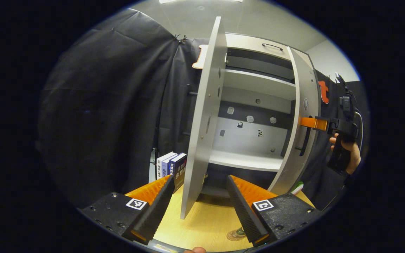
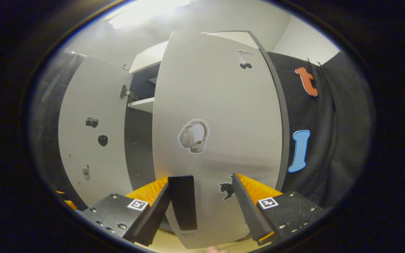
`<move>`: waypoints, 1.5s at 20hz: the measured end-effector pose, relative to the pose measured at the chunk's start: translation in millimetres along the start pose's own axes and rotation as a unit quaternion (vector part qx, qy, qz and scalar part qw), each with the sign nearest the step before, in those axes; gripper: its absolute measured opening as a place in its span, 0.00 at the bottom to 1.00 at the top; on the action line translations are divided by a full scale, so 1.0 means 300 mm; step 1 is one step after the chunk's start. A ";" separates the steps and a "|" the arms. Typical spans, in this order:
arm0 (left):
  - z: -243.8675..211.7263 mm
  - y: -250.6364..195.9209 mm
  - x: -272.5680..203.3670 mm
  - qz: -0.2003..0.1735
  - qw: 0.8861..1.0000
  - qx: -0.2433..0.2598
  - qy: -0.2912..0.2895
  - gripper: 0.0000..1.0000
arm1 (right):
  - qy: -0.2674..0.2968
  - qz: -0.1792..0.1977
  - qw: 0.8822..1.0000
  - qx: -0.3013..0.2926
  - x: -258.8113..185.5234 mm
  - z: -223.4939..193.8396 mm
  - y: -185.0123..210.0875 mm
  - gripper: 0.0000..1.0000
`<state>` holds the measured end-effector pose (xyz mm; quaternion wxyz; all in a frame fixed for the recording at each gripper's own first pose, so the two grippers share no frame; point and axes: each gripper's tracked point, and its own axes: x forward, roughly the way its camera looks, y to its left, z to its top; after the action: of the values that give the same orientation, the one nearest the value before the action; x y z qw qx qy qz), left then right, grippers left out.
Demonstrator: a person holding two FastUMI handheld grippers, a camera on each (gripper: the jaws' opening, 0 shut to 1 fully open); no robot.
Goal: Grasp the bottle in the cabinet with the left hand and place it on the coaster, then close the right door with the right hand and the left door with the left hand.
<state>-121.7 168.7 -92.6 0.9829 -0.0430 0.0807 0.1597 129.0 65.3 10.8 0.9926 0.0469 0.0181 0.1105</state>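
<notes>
Matt, smooth laminate on the cabinet, left door and right door; flat stickers on both. Pale wood-grain finish, slightly glossy, on the tabletop. Dull, creased cloth as booth wall. Ribbed, rough-looking texture on the inner pads of the left gripper; matt, grainy plastic on its body. Glossy paper covers on the books. Dark matt handle on the right door.

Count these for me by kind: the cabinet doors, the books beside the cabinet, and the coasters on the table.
grey cabinet doors: 2
upright books: 3
round patterned coaster: 1
Total: 6
</notes>
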 end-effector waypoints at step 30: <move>0.055 0.211 0.024 0.049 0.999 -0.005 -0.012 0.94 | -0.023 -0.097 0.995 0.021 0.281 -0.036 0.053 0.98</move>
<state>-132.9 232.7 -81.5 0.9745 -0.0419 0.0698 0.2090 207.1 100.2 -0.6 0.9976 0.0687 0.0026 0.0120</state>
